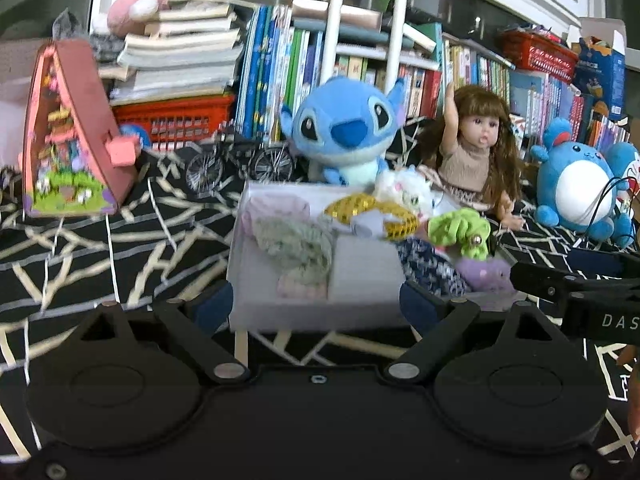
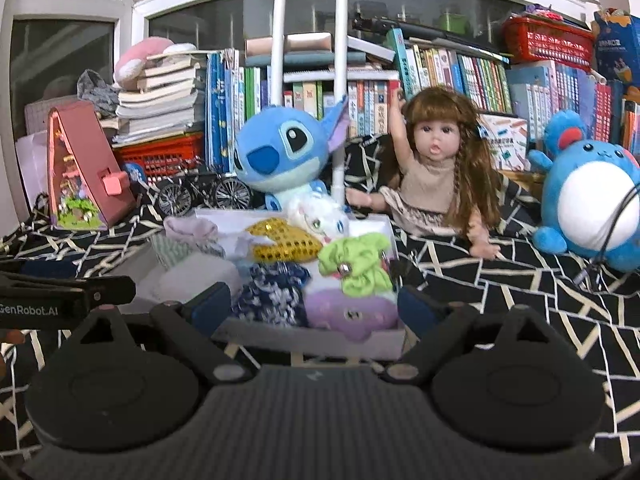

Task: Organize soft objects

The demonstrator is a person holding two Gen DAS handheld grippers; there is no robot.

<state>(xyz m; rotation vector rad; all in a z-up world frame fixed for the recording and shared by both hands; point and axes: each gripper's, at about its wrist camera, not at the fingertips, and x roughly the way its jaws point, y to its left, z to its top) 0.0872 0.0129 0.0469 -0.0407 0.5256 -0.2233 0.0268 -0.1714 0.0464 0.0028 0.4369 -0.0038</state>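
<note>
A shallow white box (image 1: pixel 280 316) brims with soft things, a crumpled green scrunchie (image 2: pixel 356 264) on top, while the left gripper (image 1: pixel 316 304) and right gripper (image 2: pixel 316 304) gape wide, holding nothing.

The left gripper (image 2: pixel 60 294) reads "GenRobot.AI"; the right gripper (image 1: pixel 580 292) "DAS".

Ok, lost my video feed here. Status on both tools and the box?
Left tool open, empty. Right tool open, empty. White box just ahead, packed with soft items, green scrunchie on top. Nothing blocking between tools and box.
</note>
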